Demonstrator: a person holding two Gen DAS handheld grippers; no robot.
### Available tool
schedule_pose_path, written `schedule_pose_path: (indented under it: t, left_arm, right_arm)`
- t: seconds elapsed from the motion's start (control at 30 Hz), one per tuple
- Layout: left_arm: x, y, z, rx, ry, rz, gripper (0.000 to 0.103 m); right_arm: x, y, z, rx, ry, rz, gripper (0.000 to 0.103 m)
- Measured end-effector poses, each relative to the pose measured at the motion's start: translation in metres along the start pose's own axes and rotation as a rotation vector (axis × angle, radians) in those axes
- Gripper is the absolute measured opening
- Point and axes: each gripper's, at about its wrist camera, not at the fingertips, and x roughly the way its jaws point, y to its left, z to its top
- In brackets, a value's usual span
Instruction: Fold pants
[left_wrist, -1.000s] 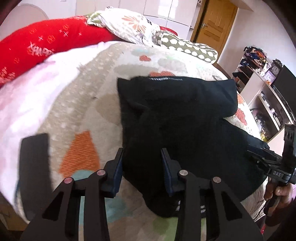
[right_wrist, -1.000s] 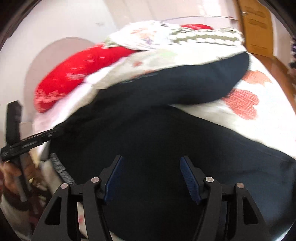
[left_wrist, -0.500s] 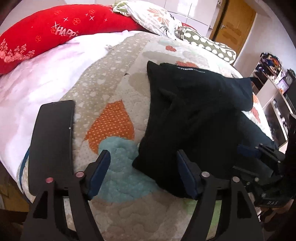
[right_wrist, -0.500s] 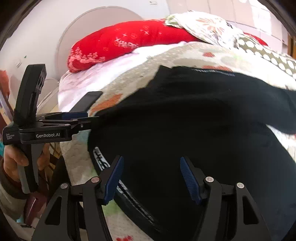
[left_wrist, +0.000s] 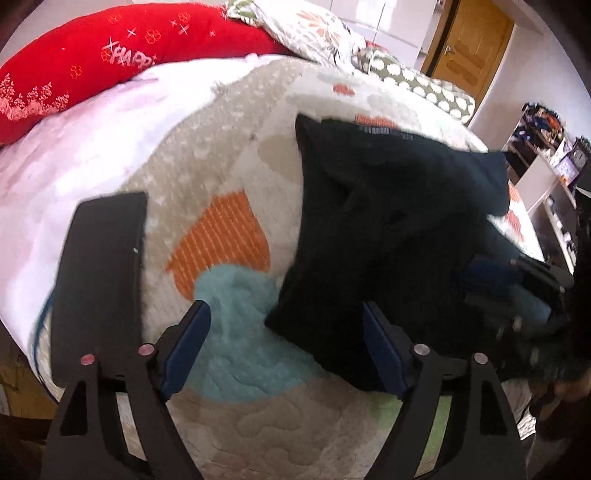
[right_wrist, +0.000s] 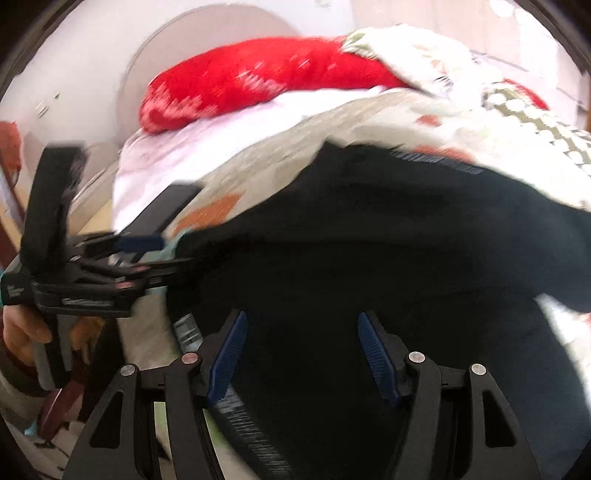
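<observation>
On the patterned quilt, black pants lie folded and rumpled.

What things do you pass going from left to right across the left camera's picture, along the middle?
Flat black slab → orange patch on the quilt → black pants → right gripper.

You see a long red pillow at the upper left, a brown door at the upper right, and a flat black thing lying on the quilt at the left.
</observation>
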Motion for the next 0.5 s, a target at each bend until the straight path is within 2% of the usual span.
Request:
schedule_pose_path:
  t: [0.07, 0.13, 0.23, 0.5]
  left_arm:
    - [-0.005, 0.003, 0.011, -0.021, -0.019, -0.018, 0.086]
    - [-0.004, 0.004, 0.024, -0.044, -0.036, 0.002, 0.086]
    - [-0.001, 0.006, 0.044, -0.071, -0.058, -0.031, 0.087]
    - [0.053, -0.004, 0.108, -0.031, -0.016, -0.056, 0.089]
  right_arm:
    - [-0.007, -0.024, 0.013, 0.035, -0.036, -0.039, 0.069]
    - [-0.007, -0.048, 0.025, 0.078, -0.059, -0.080, 0.071]
    - [0.000, -0.080, 0.039, 0.127, -0.045, -0.117, 0.071]
    - [0.023, -0.117, 0.065, 0.170, -0.017, -0.137, 0.071]
